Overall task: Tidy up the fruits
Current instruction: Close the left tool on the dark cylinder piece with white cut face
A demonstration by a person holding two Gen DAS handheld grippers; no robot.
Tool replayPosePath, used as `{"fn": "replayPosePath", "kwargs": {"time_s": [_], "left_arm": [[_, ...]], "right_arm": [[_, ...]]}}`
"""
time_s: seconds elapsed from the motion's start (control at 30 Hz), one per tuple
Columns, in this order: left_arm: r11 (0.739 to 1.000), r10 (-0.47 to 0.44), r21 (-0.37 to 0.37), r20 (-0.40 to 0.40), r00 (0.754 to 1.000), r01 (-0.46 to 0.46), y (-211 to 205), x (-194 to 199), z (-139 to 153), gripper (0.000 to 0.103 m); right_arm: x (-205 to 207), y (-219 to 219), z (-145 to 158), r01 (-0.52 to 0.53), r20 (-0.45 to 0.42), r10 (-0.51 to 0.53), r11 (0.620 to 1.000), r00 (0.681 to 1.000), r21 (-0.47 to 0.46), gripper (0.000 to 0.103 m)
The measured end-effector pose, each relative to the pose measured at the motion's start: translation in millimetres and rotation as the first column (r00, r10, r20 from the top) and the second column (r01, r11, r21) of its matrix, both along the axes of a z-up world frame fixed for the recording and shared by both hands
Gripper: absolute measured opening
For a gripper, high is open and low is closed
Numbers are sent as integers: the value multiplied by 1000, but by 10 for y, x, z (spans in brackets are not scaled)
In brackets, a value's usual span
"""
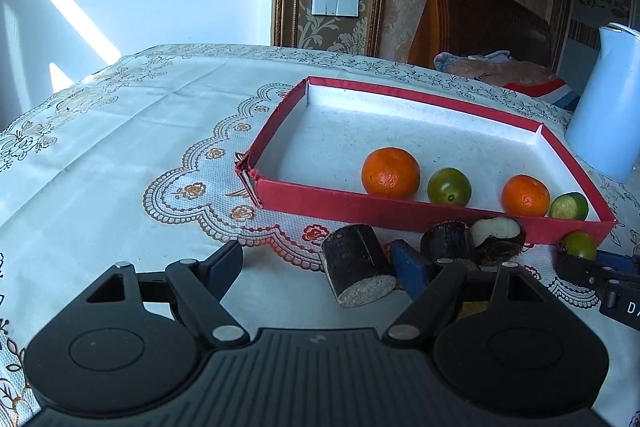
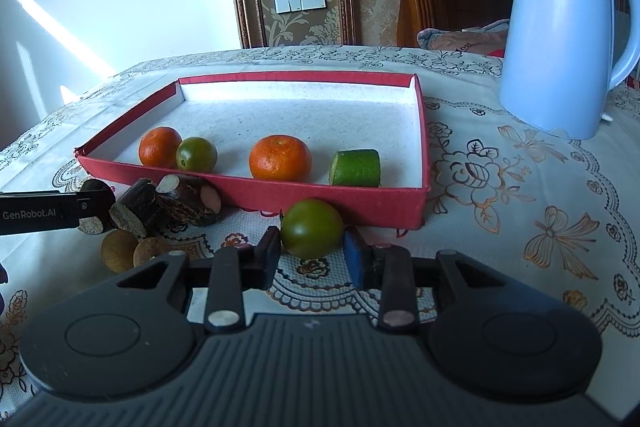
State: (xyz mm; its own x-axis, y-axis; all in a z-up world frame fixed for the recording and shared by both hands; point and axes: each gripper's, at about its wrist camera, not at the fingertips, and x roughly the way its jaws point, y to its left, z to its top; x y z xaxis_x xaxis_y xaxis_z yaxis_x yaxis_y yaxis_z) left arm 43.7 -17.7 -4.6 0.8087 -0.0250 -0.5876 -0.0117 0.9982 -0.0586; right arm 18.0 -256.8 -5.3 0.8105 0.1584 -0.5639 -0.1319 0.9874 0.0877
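In the tray [image 2: 256,193]: two oranges, a green tomato, a cucumber piece
Left out: dark cane chunks [image 2: 132,211], brown fruits, tomato [image 2: 312,233]
Right gripper [image 2: 312,255]: fingers apart around that tomato
Left gripper [image 1: 320,267]: open wide by the chunks

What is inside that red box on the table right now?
The red box holds two oranges, a green tomato and a cut green piece. Its near wall hides their undersides.
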Motion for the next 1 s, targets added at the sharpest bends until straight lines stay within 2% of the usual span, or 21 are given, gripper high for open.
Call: {"fn": "replayPosePath", "kwargs": {"time_s": [0.37,1.0], "left_arm": [[998,-17,52,-28,999,18,-121,74,-60,81],[999,-17,45,-22,1000,18,-121,68,-62,81]], "right_arm": [[-1,0,-3,1,1,-1,1000,1000,1,32],[-3,-3,-3,1,1,-1,1000,1000,4,32]]}}
